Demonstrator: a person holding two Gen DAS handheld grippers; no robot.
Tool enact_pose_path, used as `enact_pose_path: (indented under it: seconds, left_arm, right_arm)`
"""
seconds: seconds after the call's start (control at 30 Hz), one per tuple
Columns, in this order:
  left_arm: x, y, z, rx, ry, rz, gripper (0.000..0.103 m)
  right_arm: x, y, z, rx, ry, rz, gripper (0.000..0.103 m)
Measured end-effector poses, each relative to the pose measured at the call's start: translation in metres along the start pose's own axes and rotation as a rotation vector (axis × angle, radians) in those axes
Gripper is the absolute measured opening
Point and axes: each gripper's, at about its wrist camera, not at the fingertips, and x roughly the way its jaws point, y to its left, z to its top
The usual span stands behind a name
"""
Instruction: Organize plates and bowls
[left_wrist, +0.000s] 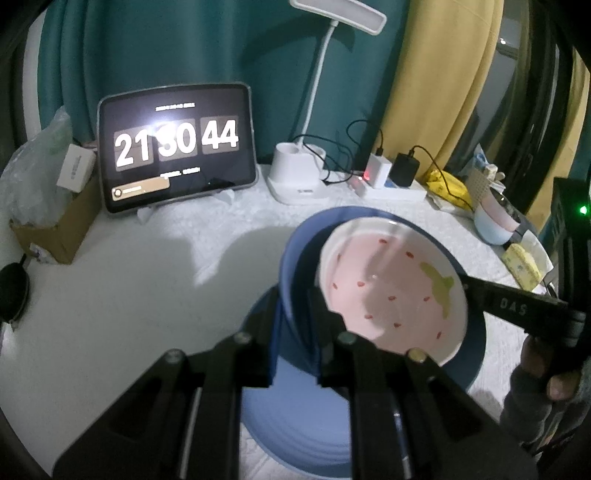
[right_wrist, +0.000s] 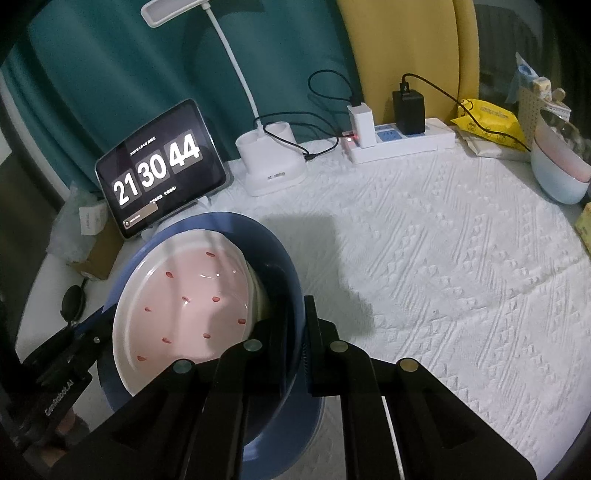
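A blue bowl (left_wrist: 295, 266) is held tilted above the white tablecloth, with a pink strawberry-patterned bowl (left_wrist: 395, 291) nested inside it. My left gripper (left_wrist: 295, 328) is shut on the blue bowl's near-left rim. My right gripper (right_wrist: 291, 343) is shut on the blue bowl's (right_wrist: 273, 251) right rim; the pink bowl (right_wrist: 184, 299) sits inside. Each gripper shows in the other's view: the right one (left_wrist: 480, 291), the left one (right_wrist: 85, 343). A light-blue plate (left_wrist: 295, 417) lies below the bowls.
A tablet clock (right_wrist: 159, 166), white lamp base (right_wrist: 271, 162), power strip with chargers (right_wrist: 399, 140) and yellow packet (right_wrist: 487, 122) line the back. Stacked pink and light-blue bowls (right_wrist: 561, 173) stand far right. A cardboard box (left_wrist: 55, 229) is at left.
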Motion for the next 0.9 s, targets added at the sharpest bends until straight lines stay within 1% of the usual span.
enact_pose_path:
  seconds: [0.3, 0.6, 0.7, 0.9]
  left_arm:
    - [-0.001, -0.001, 0.0, 0.014, 0.001, 0.014, 0.016]
    - [-0.003, -0.002, -0.002, 0.021, 0.005, 0.028, 0.017]
    - [-0.003, -0.002, -0.003, 0.022, 0.008, 0.034, 0.017]
    - [-0.005, -0.004, -0.007, 0.019, 0.004, 0.046, 0.018]
  right_arm:
    - [0.001, -0.001, -0.002, 0.004, -0.003, 0.006, 0.01]
    - [-0.001, -0.002, -0.007, -0.01, -0.004, -0.005, 0.01]
    - [-0.002, -0.003, -0.008, -0.006, -0.008, -0.008, 0.014]
    - [-0.004, -0.008, -0.01, 0.0, -0.015, -0.025, 0.031]
